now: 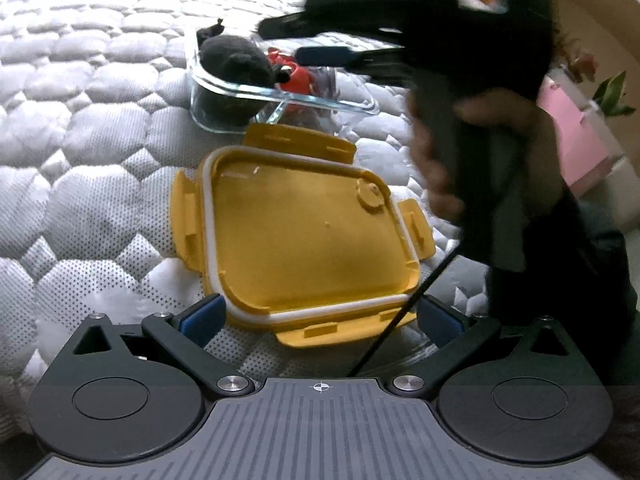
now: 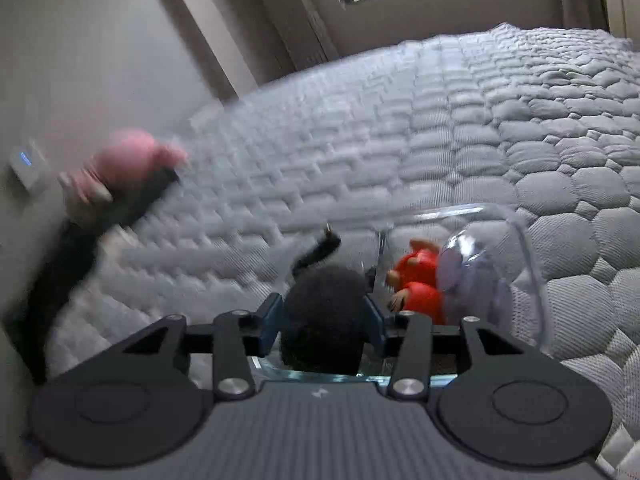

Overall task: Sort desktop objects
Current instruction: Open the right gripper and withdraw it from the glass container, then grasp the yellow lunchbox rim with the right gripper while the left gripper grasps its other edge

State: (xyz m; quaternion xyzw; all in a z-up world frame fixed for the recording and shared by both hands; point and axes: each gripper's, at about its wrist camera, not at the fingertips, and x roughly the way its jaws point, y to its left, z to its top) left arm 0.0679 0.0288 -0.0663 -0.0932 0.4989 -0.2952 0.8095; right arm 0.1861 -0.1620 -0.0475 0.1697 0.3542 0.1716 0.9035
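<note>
With the right tool [image 2: 325, 318] clenched around the black plush [image 2: 324, 312] inside the glass container [image 2: 532, 264] and the left tool [image 1: 318, 320] released over the yellow lid [image 1: 304, 236] just beside it, a snagged lift could tip the container.

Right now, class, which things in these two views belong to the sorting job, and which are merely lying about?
Belong to the job:
- glass container
- black plush toy, between the right gripper fingers
- red toy in the container
- yellow lid, in front of the open left gripper

Lying about:
- quilted mattress
- pink plush toy
- pink box
</note>
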